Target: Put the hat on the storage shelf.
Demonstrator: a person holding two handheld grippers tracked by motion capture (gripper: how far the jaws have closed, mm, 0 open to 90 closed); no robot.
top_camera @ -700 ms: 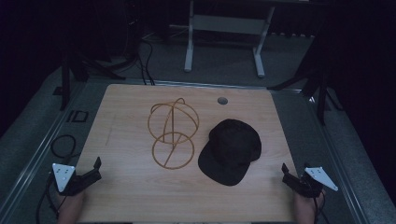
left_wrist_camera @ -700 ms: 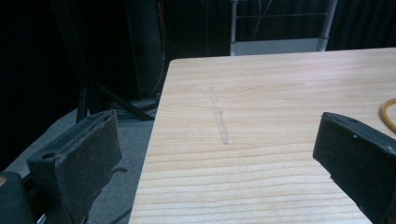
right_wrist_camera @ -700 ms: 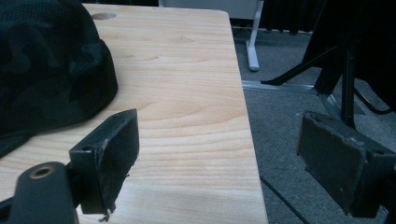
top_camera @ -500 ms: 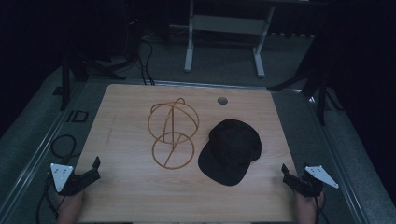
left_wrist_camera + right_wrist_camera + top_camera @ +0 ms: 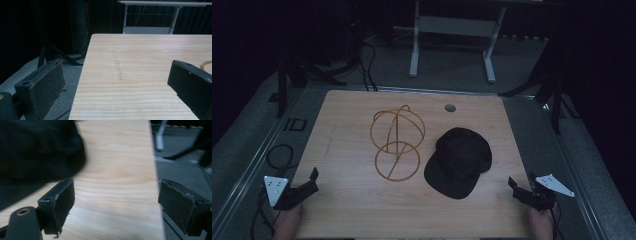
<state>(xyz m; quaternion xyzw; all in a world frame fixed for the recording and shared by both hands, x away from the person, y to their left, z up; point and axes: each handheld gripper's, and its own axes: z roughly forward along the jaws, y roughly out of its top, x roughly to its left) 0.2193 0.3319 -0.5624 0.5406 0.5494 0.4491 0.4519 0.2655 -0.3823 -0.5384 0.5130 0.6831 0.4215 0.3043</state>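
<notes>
A pale wooden table (image 5: 362, 210) spreads ahead of both my grippers, its grain running across, with a small round dark fitting (image 5: 450, 107) set in it near the far edge. Beyond that far edge, on the grey floor, stands a white metal frame (image 5: 452, 30) against a dark room.

Ahead of my right gripper (image 5: 523, 192) and off toward my left one lies a black cap (image 5: 459, 160), flat on the wood with its brim turned toward my side; in the right gripper view its dark, blurred crown (image 5: 37, 150) rises just past my left-hand jaw. A gold wire stand (image 5: 397, 140), made of a ring on the table and crossing hoops above it, sits just beside the cap, well ahead of my left gripper (image 5: 307, 182); a sliver of its ring (image 5: 207, 65) shows beyond the right-hand jaw in the left gripper view.

My left gripper rests at the near left corner, one jaw over the table edge, jaws spread wide with nothing between them. My right gripper sits at the near right corner, jaws likewise spread wide and empty, straddling the table's right edge.
</notes>
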